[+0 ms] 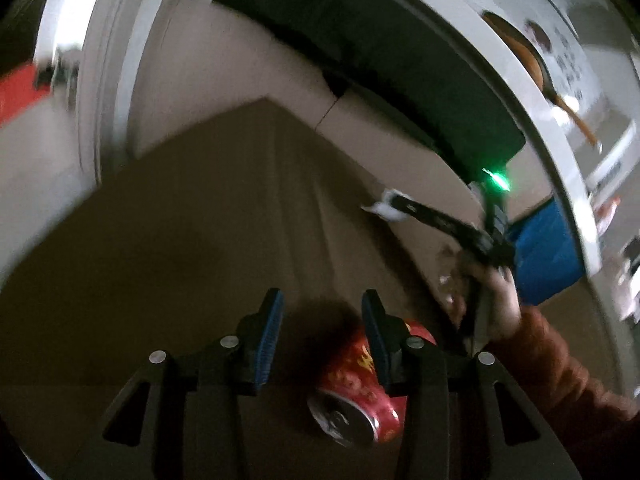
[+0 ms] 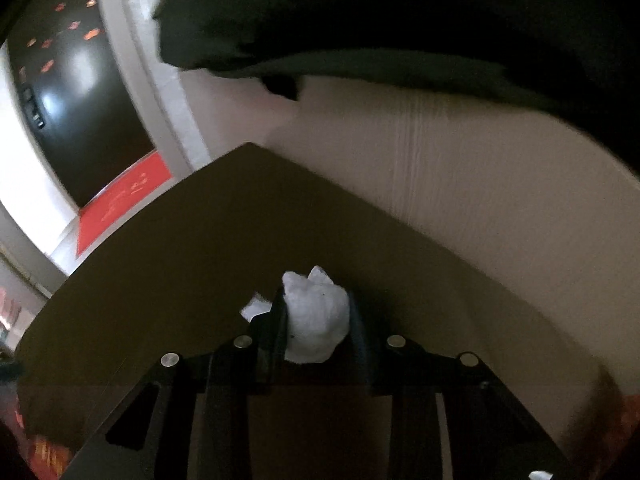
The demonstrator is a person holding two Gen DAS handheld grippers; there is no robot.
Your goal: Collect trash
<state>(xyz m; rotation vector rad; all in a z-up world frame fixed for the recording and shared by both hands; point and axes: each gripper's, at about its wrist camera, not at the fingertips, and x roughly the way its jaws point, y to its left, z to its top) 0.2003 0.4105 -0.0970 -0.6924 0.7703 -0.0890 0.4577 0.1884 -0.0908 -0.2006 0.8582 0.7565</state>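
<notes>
1. Right up close we see our left gripper [image 1: 322, 312], with blue pads on its two fingers [image 1: 269, 330].
2. Its jaws are spread apart, and nothing is squeezed between them.
3. A red can [image 1: 362, 394] lies on its side below the jaws. It sits under the right-hand finger and partly in the gap. We cannot tell if the finger touches it.
4. The can rests on the brown floor of a cardboard box [image 1: 192, 216]. Its silver top faces us.
5. Our right gripper [image 2: 316, 316] has its jaws pinching a white wad of paper [image 2: 314, 314]. The wad fills the gap, and a bit sticks out past the left finger.
6. Beyond those jaws are the brown box floor and a pale box wall [image 2: 460, 184].
7. A dark cloth-like thing [image 2: 360, 12] hangs over the top of the box, far past the jaws.
8. From the left gripper we also see the right gripper off to the right, with the white wad at its tip, and a hand [image 1: 500, 300] in a rust sleeve [image 1: 560, 364] holding it.
</notes>
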